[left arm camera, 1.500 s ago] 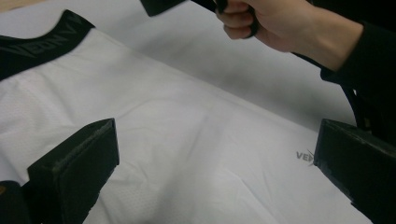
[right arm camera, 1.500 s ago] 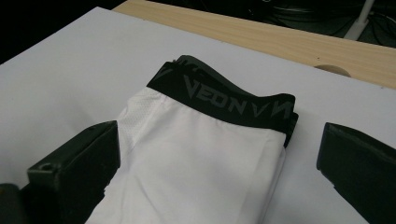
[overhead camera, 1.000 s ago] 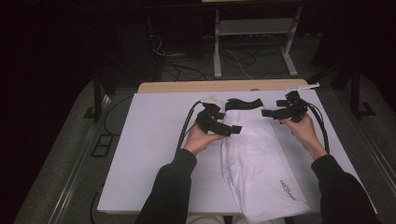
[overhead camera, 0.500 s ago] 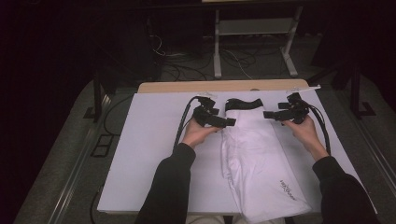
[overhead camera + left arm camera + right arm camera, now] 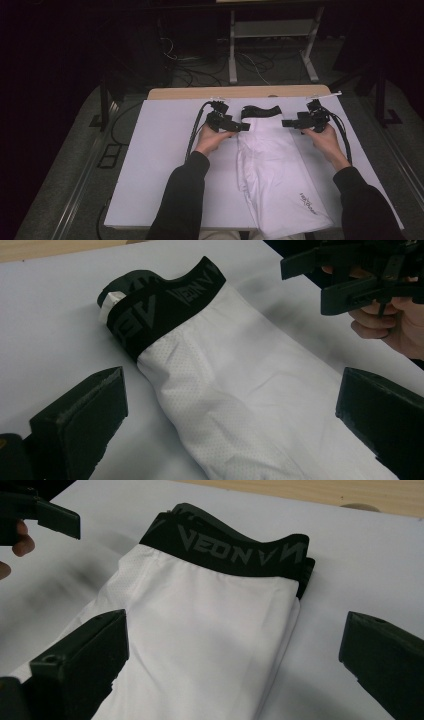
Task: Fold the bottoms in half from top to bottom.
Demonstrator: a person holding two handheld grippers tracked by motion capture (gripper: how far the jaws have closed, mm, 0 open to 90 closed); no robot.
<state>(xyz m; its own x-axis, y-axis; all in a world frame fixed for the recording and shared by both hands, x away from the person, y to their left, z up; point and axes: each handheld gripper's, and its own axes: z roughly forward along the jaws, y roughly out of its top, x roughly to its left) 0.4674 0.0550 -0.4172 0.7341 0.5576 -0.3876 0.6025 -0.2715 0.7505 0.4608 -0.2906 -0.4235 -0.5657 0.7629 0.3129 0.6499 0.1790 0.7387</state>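
Note:
White folded shorts (image 5: 280, 170) with a black lettered waistband (image 5: 261, 111) lie lengthwise on the white table cover, waistband at the far end. My left gripper (image 5: 241, 126) hovers at the garment's left edge near the waistband, jaws wide apart, nothing between them. My right gripper (image 5: 289, 123) hovers at the right edge, also open and holding nothing. In the left gripper view the shorts (image 5: 240, 395) run between my jaws, and the right gripper (image 5: 320, 277) shows at top right. In the right gripper view the waistband (image 5: 230, 547) lies ahead.
The white cover (image 5: 160, 165) spans the table, with a strip of wood (image 5: 235, 93) at its far edge. Cables (image 5: 192, 135) trail from both grippers. A metal stand (image 5: 272, 45) and floor cables sit beyond the table. The shorts' hem (image 5: 295, 220) reaches the near edge.
Both grippers have moved toward the far end, up along the shorts' sides to the waistband. The left gripper shifted most. The shorts lie as before.

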